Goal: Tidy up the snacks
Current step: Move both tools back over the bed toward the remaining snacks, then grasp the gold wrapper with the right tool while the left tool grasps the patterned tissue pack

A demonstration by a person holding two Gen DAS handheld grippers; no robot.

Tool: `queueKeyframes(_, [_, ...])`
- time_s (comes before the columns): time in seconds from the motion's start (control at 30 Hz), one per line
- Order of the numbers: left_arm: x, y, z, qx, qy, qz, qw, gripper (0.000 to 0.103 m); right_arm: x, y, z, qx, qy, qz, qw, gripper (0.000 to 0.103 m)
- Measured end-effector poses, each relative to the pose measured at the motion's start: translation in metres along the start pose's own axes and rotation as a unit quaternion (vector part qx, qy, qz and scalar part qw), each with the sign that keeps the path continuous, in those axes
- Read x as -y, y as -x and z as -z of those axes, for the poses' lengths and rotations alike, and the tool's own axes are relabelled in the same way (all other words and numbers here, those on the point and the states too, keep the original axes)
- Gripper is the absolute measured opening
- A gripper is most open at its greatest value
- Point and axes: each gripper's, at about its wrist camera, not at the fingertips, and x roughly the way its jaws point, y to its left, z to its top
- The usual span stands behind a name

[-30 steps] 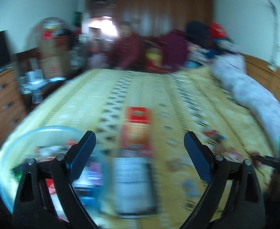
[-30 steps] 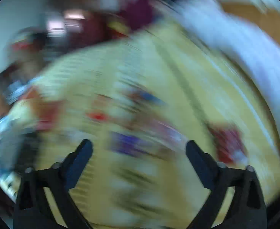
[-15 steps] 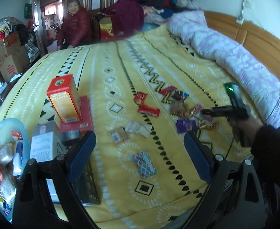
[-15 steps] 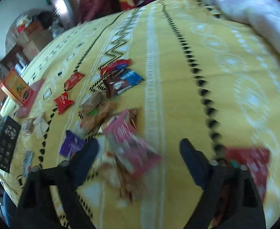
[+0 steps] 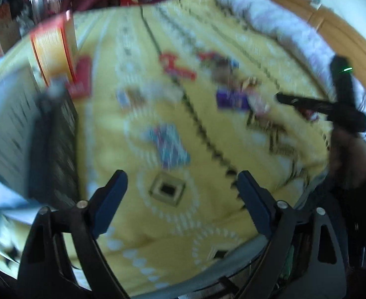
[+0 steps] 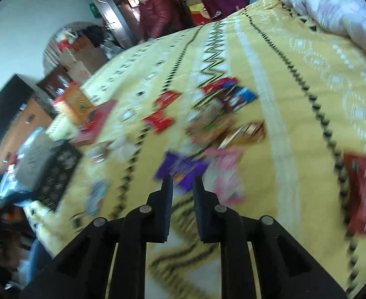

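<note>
Snacks [image 6: 207, 129] lay scattered mid-bed on the yellow blanket [image 6: 295, 79]. The right gripper [image 6: 181, 182] had just closed to a narrow gap, seemingly on nothing—the purple packet [image 6: 180, 167] sat just beyond its tips. The left gripper [image 5: 183, 186] hung wide and empty. Best reopen, settle lower—then pinch one packet's edge.

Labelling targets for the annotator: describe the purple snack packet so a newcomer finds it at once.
Start at the yellow patterned bedspread and find the cluster of snack wrappers in its middle. At the cluster's near edge, just beyond the right gripper, lies the purple packet. It is the only purple one, with a pink packet beside it.
</note>
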Motion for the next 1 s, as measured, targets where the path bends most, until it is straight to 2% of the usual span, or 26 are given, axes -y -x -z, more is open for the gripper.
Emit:
queueKeyframes(0.1, [-0.014,-0.021,0.013,-0.021,0.04,0.005,0.999,0.081,-0.015,0.007,0.035,-0.022,-0.007,-0.02,1.0,0.02])
queueKeyframes(0.13, [-0.018,-0.026,0.015,-0.019,0.047,0.005,0.9987,0.077,-0.015,0.007,0.046,-0.03,-0.015,-0.025,0.999,0.023])
queueKeyframes(0.2, [-0.02,-0.035,0.015,-0.026,0.041,-0.001,0.9988,0.073,-0.015,0.01,0.058,-0.038,-0.024,-0.027,0.999,0.032])
queueKeyframes(0.23, [-0.018,-0.036,0.012,-0.029,0.037,-0.003,0.9989,0.069,-0.016,0.013,0.062,-0.037,-0.021,-0.018,0.999,0.032])
queueKeyframes(0.3, [-0.011,-0.033,0.004,-0.016,0.023,0.002,0.9996,0.069,-0.01,0.019,0.063,-0.025,-0.021,0.0,0.999,0.036])
queueKeyframes(0.33, [-0.007,-0.033,-0.001,-0.011,0.016,0.004,0.9998,0.07,-0.004,0.023,0.062,-0.022,-0.024,0.006,0.999,0.052])
queueKeyframes(0.37, [-0.004,-0.033,-0.006,-0.008,0.012,0.006,0.9999,0.07,0.003,0.027,0.06,-0.02,-0.026,0.022,0.999,0.06])
queueKeyframes(0.4, [-0.002,-0.035,-0.011,-0.007,0.012,0.006,0.9999,0.071,0.008,0.029,0.055,-0.025,-0.016,0.044,0.999,0.063])
queueKeyframes(0.5, [-0.004,-0.043,-0.019,-0.014,0.03,0.022,0.9992,0.071,0.015,0.02,0.039,-0.058,0.042,0.067,0.995,0.065])
queueKeyframes(0.67, [-0.008,-0.054,-0.024,-0.025,0.041,0.025,0.9986,0.071,0.022,-0.022,0.024,-0.124,0.123,0.086,0.981,0.065])
queueKeyframes(0.8, [-0.012,-0.069,-0.031,-0.023,0.062,0.004,0.9978,0.071,0.019,-0.052,0.028,-0.153,0.16,0.093,0.971,0.065])
queueKeyframes(0.87, [-0.01,-0.079,-0.033,-0.019,0.054,-0.021,0.9981,0.071,0.018,-0.054,0.03,-0.143,0.159,0.097,0.972,0.054])
queueKeyframes(0.9, [-0.009,-0.084,-0.034,-0.017,0.046,-0.038,0.9981,0.071,0.019,-0.052,0.03,-0.137,0.153,0.098,0.974,0.039])
queueKeyframes(1.0, [-0.008,-0.101,-0.031,-0.024,0.033,-0.059,0.9974,0.066,0.018,-0.039,0.032,-0.112,0.123,0.089,0.982,0.019])
